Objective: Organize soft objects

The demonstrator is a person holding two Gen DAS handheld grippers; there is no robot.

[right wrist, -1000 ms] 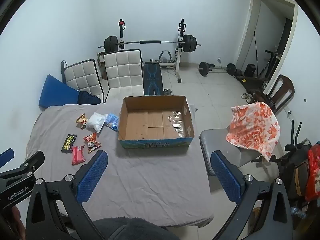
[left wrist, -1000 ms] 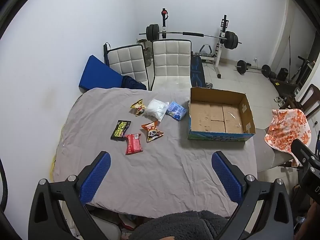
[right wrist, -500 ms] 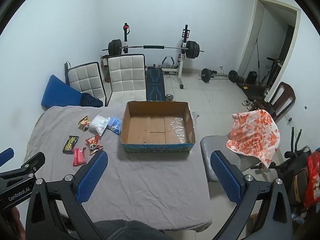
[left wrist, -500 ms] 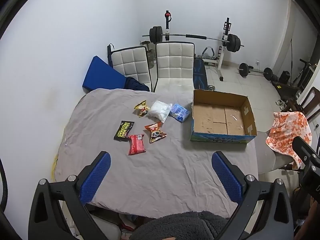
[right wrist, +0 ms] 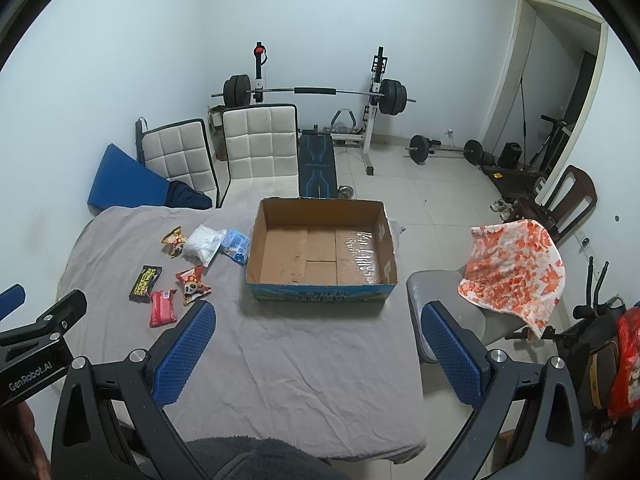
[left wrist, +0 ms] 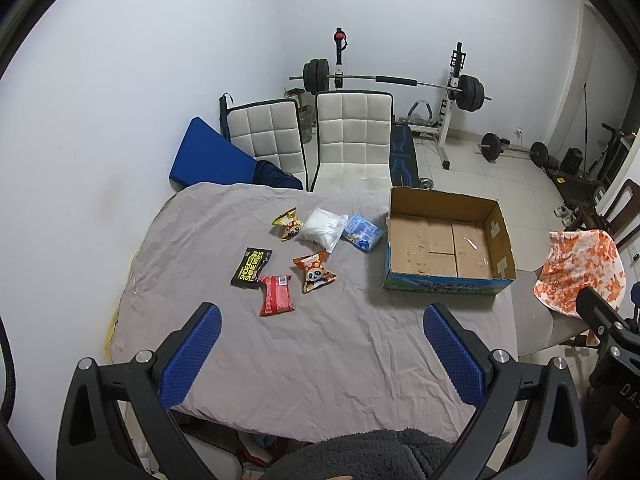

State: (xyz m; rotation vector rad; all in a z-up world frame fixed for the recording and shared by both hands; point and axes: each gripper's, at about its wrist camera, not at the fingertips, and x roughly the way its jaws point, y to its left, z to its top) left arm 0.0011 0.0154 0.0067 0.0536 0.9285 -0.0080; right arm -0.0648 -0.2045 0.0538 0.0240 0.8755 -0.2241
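Several soft packets lie on the grey-clothed table (left wrist: 320, 344): a red packet (left wrist: 276, 295), a black packet (left wrist: 252, 267), an orange panda packet (left wrist: 315, 272), a yellow packet (left wrist: 287, 224), a white bag (left wrist: 324, 229) and a blue packet (left wrist: 363, 233). An empty cardboard box (left wrist: 448, 276) stands to their right; it also shows in the right wrist view (right wrist: 322, 294). My left gripper (left wrist: 320, 352) is open and empty, above the table's near edge. My right gripper (right wrist: 316, 352) is open and empty, near the table's front right.
Two white padded chairs (left wrist: 352, 136) and a blue mat (left wrist: 208, 160) stand behind the table. A barbell rack (right wrist: 316, 92) is at the far wall. A grey chair with an orange-patterned cloth (right wrist: 516, 268) stands right of the table.
Both grippers have drawn back and tilted up a little, so the table and box sit lower in view. Nothing on the table has moved.
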